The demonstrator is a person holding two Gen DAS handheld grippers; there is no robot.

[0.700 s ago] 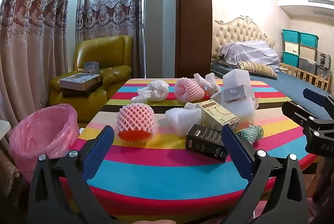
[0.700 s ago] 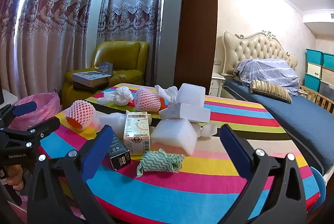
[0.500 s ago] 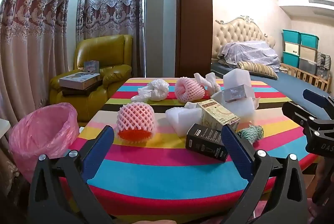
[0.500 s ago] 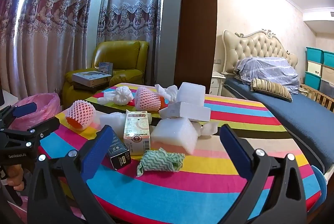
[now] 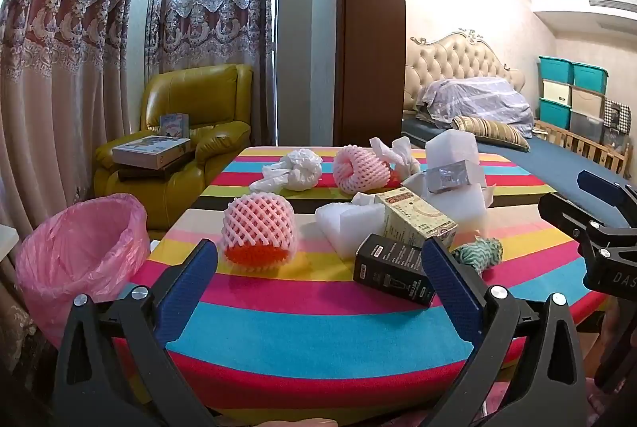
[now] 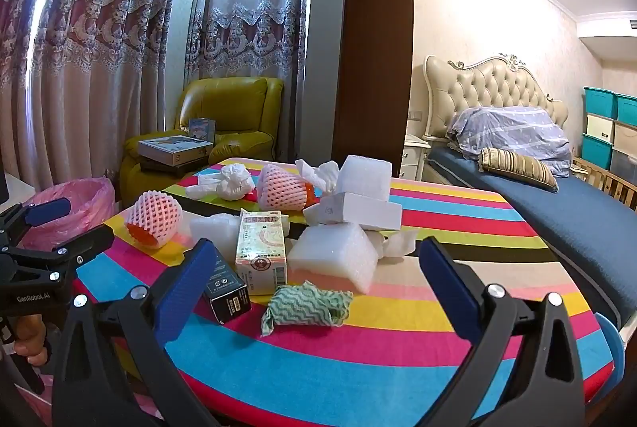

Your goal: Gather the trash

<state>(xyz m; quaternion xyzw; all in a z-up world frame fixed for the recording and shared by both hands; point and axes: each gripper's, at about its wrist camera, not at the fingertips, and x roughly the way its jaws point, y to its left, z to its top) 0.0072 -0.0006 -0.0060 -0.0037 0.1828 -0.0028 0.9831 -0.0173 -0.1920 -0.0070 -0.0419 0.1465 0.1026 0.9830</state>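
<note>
Trash lies on a striped table: two pink foam fruit nets, a black box, a yellow carton, white foam blocks, a green zigzag cloth, and crumpled white bags. A bin with a pink liner stands left of the table. My left gripper is open and empty at the table's near edge. My right gripper is open and empty, just short of the cloth.
A yellow armchair with books stands behind the bin. A bed lies to the right, with storage boxes beyond. Curtains hang at the left and a brown pillar stands behind the table.
</note>
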